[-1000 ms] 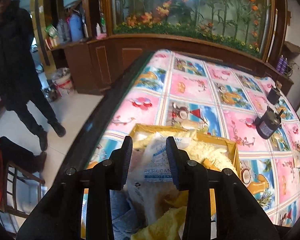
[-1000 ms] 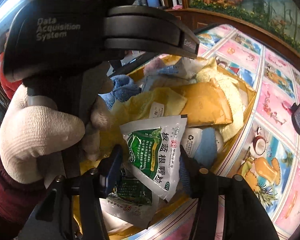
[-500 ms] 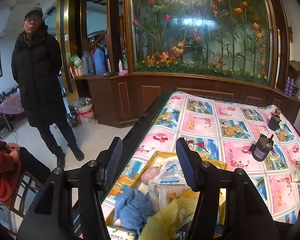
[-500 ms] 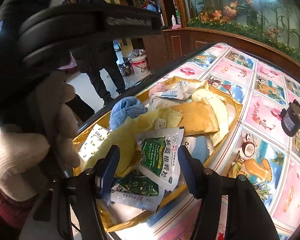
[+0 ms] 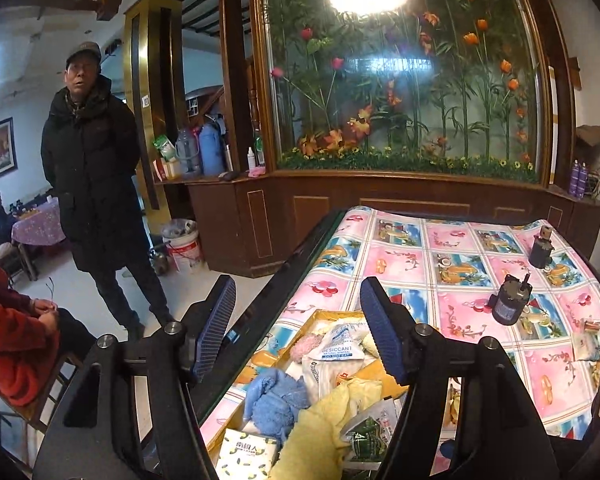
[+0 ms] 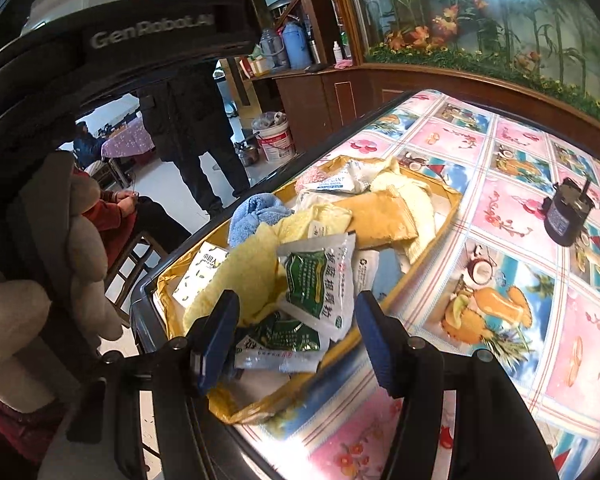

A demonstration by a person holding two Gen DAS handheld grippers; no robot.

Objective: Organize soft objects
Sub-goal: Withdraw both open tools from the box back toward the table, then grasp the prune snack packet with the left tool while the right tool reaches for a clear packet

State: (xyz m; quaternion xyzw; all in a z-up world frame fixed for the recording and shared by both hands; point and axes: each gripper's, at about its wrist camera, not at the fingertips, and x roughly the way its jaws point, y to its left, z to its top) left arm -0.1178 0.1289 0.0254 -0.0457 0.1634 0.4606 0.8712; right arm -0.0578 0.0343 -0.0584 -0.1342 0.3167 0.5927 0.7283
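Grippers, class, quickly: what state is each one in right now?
Left gripper: open, holding nothing; its fingers have just been opening.
Right gripper: open, empty, above the yellow tray.

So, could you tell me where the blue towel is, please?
In the right wrist view the blue towel lies at the yellow tray's left edge, beside the yellow cloth.

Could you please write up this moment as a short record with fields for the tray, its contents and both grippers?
tray: yellow tray at the table's near corner
contents: blue cloth, yellow cloth, green sachet, desiccant packet, brown envelope, piled loosely
left gripper: open, jaws have just been opening, nothing between them, above the tray
right gripper: open, empty, over the sachets
elsewhere on table: two small dark motors
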